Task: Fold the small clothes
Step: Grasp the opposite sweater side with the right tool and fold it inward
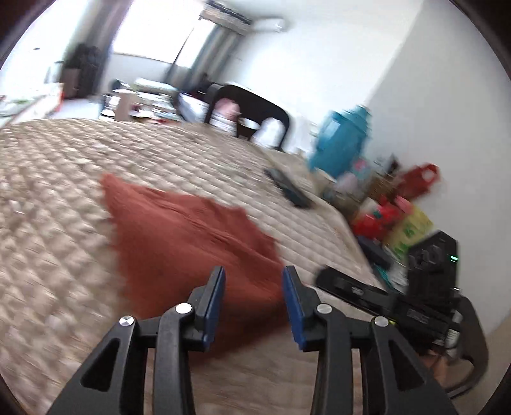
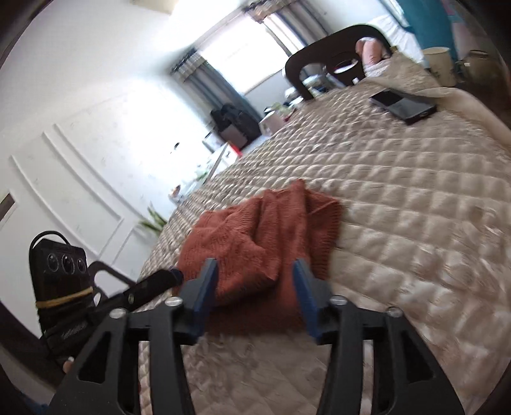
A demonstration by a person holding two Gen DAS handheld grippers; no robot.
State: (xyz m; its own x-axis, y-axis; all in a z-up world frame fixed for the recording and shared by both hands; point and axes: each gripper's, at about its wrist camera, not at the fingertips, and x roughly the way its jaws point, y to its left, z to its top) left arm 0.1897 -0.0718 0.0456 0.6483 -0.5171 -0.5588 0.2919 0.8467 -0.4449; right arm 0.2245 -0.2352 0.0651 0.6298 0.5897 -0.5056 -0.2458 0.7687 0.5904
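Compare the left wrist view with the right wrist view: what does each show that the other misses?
Only the left wrist view shows the air conditioner, red bag and floor clutter beside the bed. Only the right wrist view shows the paneled white wall and the garment's bunched folds. Both share the rust knit garment, quilted bedspread, dark phone, and open left gripper and right gripper.
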